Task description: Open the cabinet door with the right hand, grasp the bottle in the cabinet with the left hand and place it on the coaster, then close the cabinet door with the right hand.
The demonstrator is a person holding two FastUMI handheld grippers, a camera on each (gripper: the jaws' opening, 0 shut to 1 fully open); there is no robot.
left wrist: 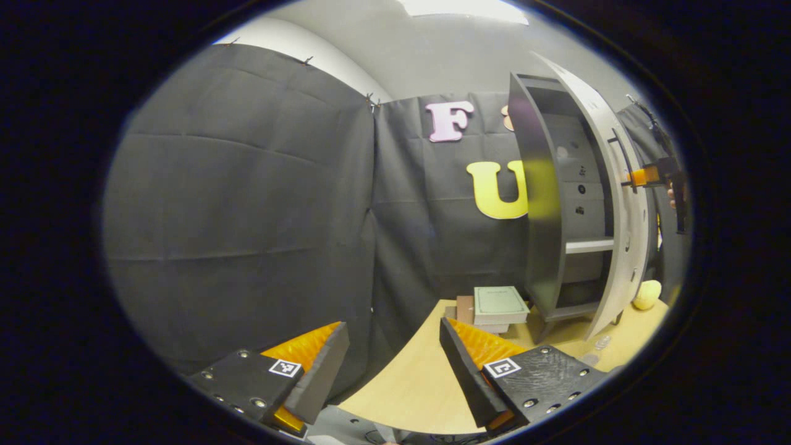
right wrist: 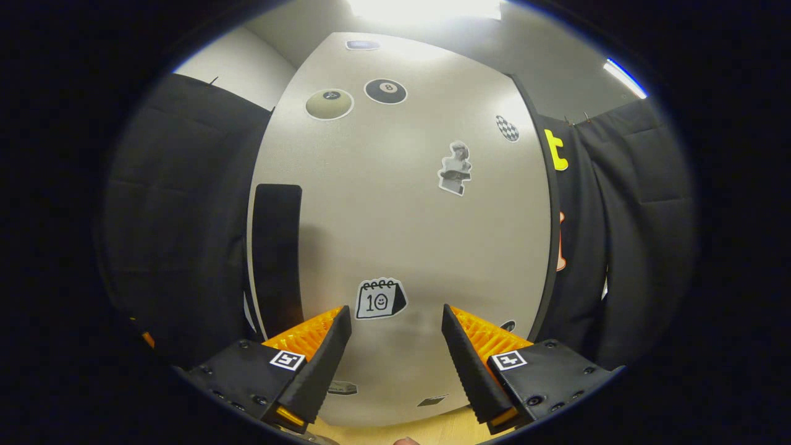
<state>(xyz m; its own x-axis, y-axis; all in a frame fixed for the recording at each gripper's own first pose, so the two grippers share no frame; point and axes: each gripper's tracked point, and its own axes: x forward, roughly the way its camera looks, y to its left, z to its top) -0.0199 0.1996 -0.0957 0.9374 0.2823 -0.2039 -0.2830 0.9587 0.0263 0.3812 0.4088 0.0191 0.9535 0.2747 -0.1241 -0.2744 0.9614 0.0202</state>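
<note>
Door (right wrist: 401, 216) and right gripper (right wrist: 395, 352) make the relation that matters now. The door's outer face, dotted with stickers, stands square ahead of the gripper and close to it. The fingers are spread, with nothing between them. The door's dark handle (right wrist: 276, 259) runs upright and lies to the left of the fingers, apart from them. A flat push on the panel looks more likely than a grip on the handle, and the right hand is plainly the nearer one for it.

From the left gripper view, the cabinet (left wrist: 544, 204) stands at the right on the wooden table (left wrist: 414, 383). Its door is swung partly out, and the right gripper is far off at the door's outer side, level with the upper half. The shelf (left wrist: 589, 245) and the spaces above and below it look bare. A small clear thing (left wrist: 600, 343) stands on the table below the door's lower edge. It may be the bottle, but it is too small to tell, and I can't make out a coaster.

The left gripper (left wrist: 392, 364) hangs open and empty over the table's near edge, well away from the cabinet. A stack of books (left wrist: 499, 306) lies between them.

The left gripper view gives the cabinet's inside and how far the door stands out. The right gripper view gives the handle and the door's front. Closing looks like the step in hand.
</note>
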